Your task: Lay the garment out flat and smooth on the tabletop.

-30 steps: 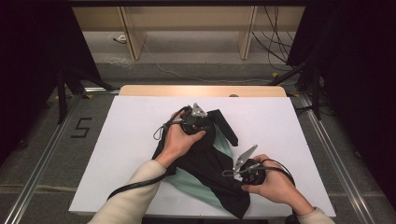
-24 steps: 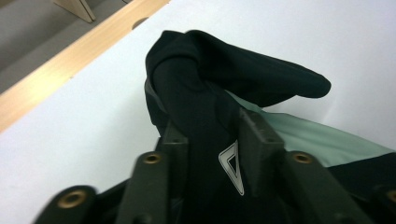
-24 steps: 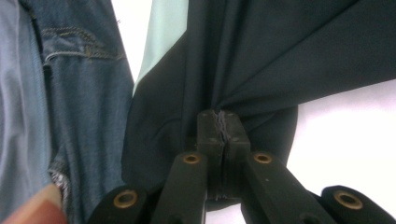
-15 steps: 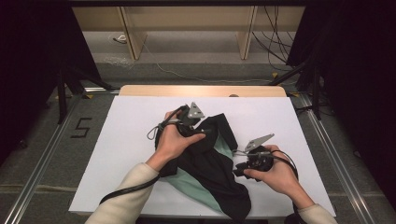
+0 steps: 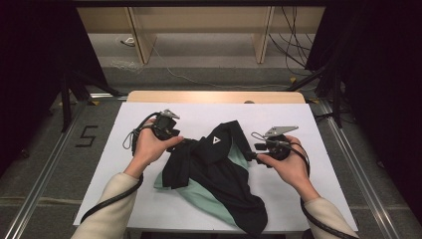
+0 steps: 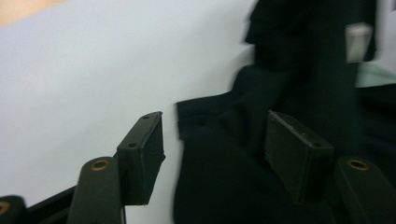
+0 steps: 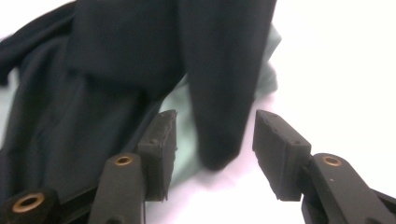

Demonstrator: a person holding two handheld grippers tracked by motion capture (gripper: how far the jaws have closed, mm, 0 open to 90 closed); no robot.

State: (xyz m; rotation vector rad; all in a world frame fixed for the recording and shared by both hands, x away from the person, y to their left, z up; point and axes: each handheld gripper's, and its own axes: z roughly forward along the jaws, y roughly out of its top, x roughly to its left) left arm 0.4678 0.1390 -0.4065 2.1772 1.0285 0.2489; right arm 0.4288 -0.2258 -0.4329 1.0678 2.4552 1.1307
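Your left gripper (image 5: 180, 139): jaws just opened, parted, pads clear of the cloth; the black-and-green garment (image 5: 214, 174) has its edge lying between them. Your right gripper (image 5: 250, 155): jaws just opened, parted, a black fold between, untouched. Garment spreads on the white table (image 5: 308, 199) between both.
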